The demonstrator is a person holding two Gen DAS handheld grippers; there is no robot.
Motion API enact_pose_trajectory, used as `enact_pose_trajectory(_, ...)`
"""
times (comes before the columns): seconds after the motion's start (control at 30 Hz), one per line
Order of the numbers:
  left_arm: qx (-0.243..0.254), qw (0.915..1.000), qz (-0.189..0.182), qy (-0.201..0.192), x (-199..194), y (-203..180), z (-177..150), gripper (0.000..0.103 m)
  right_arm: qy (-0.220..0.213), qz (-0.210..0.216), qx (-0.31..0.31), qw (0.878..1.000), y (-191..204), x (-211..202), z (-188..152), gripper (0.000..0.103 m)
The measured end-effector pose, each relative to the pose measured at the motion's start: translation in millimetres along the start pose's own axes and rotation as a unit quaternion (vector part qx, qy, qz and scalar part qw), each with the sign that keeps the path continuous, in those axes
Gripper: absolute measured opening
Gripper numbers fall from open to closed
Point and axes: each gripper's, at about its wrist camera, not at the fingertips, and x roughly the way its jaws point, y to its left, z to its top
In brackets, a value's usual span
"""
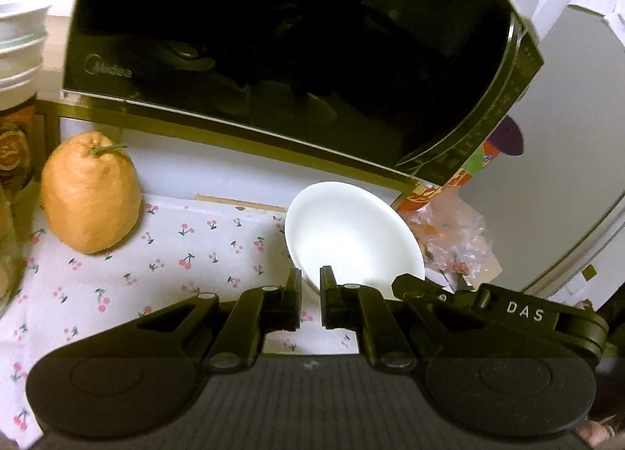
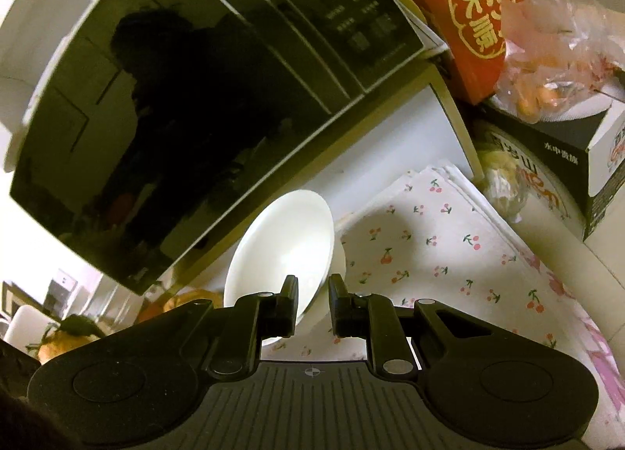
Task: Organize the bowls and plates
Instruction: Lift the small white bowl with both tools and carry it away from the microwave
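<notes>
Cherry-print cloth (image 1: 164, 254) covers your bench, with a black-fronted microwave (image 1: 273, 40) on a low shelf behind it, filling the upper half of both wrist views.

Item: white bowl (image 1: 351, 239). Plain, glossy, round, no pattern, inside empty and clean as far as can be seen. It sits at 12 o'clock just ahead of your left claw (image 1: 310, 297), tilted so its mouth faces you; from the right wrist it (image 2: 285, 247) leans toward 10 o'clock, under the microwave's lower edge.

Hold, left: jaws drawn in to a narrow gap, pinching the bowl's near rim at its 6 o'clock. Hold, right: your right claw (image 2: 312, 301) is likewise nearly closed, the rim passing between its pads. Its black linkage also shows in the left view, at 3 o'clock of the left claw.

Reason, as judged: two grips on one thin rim steady a slick bowl and explain its tilt; it looks lifted clear of the cloth, though the base is hidden.

Also present: large orange citrus fruit (image 1: 91, 196) with stem at 9 o'clock of the bowl, well apart; stacked pale bowls (image 1: 21, 43) at the far left edge, a likely destination; red printed box (image 2: 468, 20) and crumpled clear bag (image 2: 554, 51) at 2 o'clock in the right view; dark carton (image 2: 554, 168) beneath the bag.
</notes>
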Motion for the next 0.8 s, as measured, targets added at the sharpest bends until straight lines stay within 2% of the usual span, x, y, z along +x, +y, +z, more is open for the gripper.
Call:
enact_pose_trajectory(0.23, -0.012, 0.9999, 0.004, 0.004, -27, -9, -11, 0.008, -0.004, -0.002, -0.019, 1.000, 21, -28, -6, 0.017)
enact_pose_trajectory(0.37, -0.013, 0.9998, -0.015, 0.002, -42, -15, -17, 0.006, -0.002, 0.020, -0.017, 1.000, 31, -44, -10, 0.016)
enact_pose_trajectory(0.5, 0.002, 0.9998, -0.018, -0.002, -52, -22, -25, 0.006, 0.000, 0.002, -0.044, 0.999, 40, -51, -18, 0.016)
enact_pose_trajectory(0.63, 0.009, 0.9999, -0.009, 0.004, -51, -12, -31, 0.007, 0.006, -0.010, -0.038, 0.999, 28, -49, -24, 0.017)
enact_pose_trajectory(0.7, 0.010, 0.9999, -0.001, 0.001, -48, -6, -29, 0.021, 0.004, -0.020, -0.027, 0.999, 18, -46, -24, 0.021)
enact_pose_trajectory(0.73, 0.009, 1.0000, 0.002, -0.003, -47, -2, -29, 0.025, 0.004, -0.023, -0.019, 1.000, 13, -44, -23, 0.022)
enact_pose_trajectory(0.77, 0.008, 0.9999, 0.006, -0.005, -44, 1, -27, 0.030, 0.006, -0.025, -0.008, 1.000, 7, -41, -22, 0.030)
enact_pose_trajectory(0.8, 0.009, 0.9999, 0.009, -0.004, -41, 3, -26, 0.038, 0.008, -0.028, 0.006, 1.000, 0, -37, -20, 0.042)
